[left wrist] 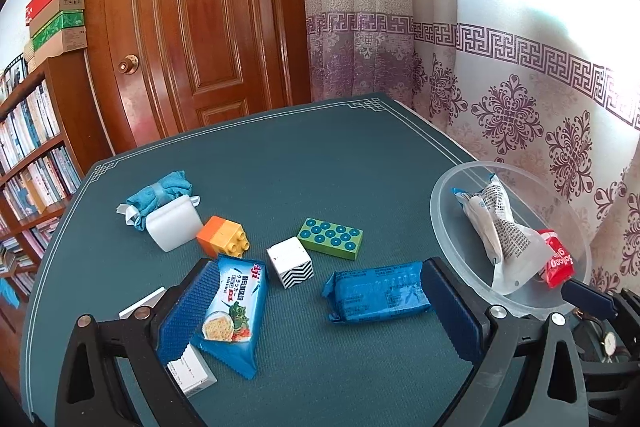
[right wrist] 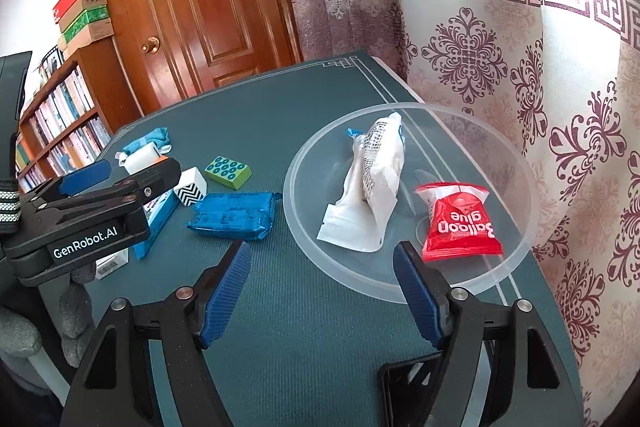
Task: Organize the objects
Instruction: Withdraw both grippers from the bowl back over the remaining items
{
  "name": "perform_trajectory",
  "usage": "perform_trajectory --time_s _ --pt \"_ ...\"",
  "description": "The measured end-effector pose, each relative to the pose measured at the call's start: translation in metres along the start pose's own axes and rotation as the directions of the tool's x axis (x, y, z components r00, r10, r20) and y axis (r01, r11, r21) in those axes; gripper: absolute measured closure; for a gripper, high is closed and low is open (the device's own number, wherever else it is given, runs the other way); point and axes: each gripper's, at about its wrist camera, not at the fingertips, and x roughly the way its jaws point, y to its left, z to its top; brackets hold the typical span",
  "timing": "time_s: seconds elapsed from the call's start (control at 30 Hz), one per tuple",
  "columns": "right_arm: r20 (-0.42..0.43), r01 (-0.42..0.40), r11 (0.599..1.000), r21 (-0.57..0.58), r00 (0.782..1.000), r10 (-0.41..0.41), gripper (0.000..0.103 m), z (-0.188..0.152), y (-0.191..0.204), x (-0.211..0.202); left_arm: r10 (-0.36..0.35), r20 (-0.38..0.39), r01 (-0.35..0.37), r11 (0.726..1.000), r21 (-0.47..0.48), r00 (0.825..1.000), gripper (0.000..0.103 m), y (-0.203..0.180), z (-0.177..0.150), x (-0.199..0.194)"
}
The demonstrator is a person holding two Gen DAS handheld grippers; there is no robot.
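green desk (left wrist: 304, 155), clear bowl (right wrist: 516, 259) near its right edge holding white pouch (right wrist: 372, 195) and red packet (right wrist: 460, 223), left tool (left wrist: 320, 311) spread wide around cracker packet (left wrist: 236, 311) and blue packet (left wrist: 380, 291), right tool (right wrist: 320, 287) wide, empty, before the bowl

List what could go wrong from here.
The left gripper has open jaws around both the light-blue cracker packet and the dark-blue wrapped packet; closing might catch both. The clear plastic bowl sits near the table edge by the curtain; a nudge could tip it.
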Motion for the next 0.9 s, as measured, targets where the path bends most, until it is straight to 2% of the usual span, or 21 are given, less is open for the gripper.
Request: perform_trajectory --time_s 0.2,0.47,0.9 --pt "-0.034 -0.022 1.000 -0.017 0.999 0.022 0.028 -0.008 0.015 0.009 0.014 -0.012 -0.014 0.999 -0.039 1.000 0.001 0.020 -0.006 -0.001" --pt "-0.057 -0.046 0.998 -0.041 0.997 0.044 0.028 -0.013 0.034 0.017 0.065 -0.046 -0.070 0.991 -0.116 0.997 0.001 0.061 -0.019 0.002" --pt "-0.080 -0.070 0.996 -0.053 0.995 0.066 0.028 -0.015 0.052 0.026 0.147 -0.144 -0.182 0.946 -0.270 0.979 0.001 0.128 -0.042 0.017"
